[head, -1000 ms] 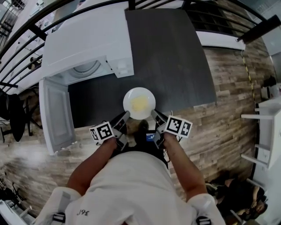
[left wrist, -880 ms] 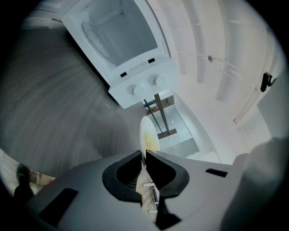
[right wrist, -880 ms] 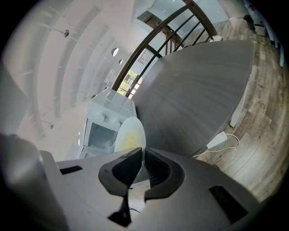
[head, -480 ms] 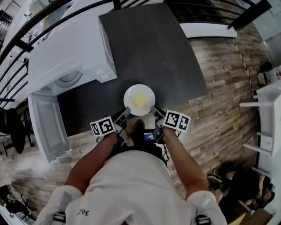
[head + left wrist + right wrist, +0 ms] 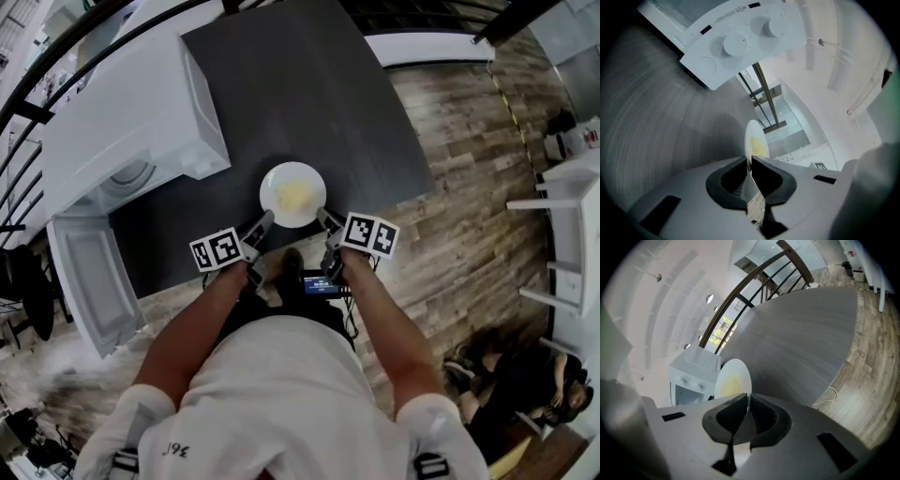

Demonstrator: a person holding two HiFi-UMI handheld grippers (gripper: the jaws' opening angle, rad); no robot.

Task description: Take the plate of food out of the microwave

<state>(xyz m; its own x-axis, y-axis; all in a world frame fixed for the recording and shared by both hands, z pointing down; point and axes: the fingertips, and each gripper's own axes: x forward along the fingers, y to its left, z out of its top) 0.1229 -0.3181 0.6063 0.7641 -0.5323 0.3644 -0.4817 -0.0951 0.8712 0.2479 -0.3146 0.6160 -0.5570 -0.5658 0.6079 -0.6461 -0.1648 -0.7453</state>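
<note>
**Plate [image 5: 293,194] out of microwave [image 5: 131,117], gripped both sides**

Head view: white plate with yellow food is over the dark table [image 5: 309,84], near its front edge. Can't tell if it is resting or lifted. Microwave door [image 5: 84,281] is open at left. Left gripper [image 5: 263,221] and right gripper [image 5: 323,217] meet the plate's near rim.

Left gripper view: jaws clamped on the plate rim, control knobs [image 5: 733,44] beyond.

Right gripper view: jaws pinched on the rim, microwave behind the plate.

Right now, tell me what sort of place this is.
Probably an indoor test or demo space rather than a home kitchen: a white microwave with its door open sits on a dark grey table, over a wood-plank floor, with a black railing beyond.
</note>
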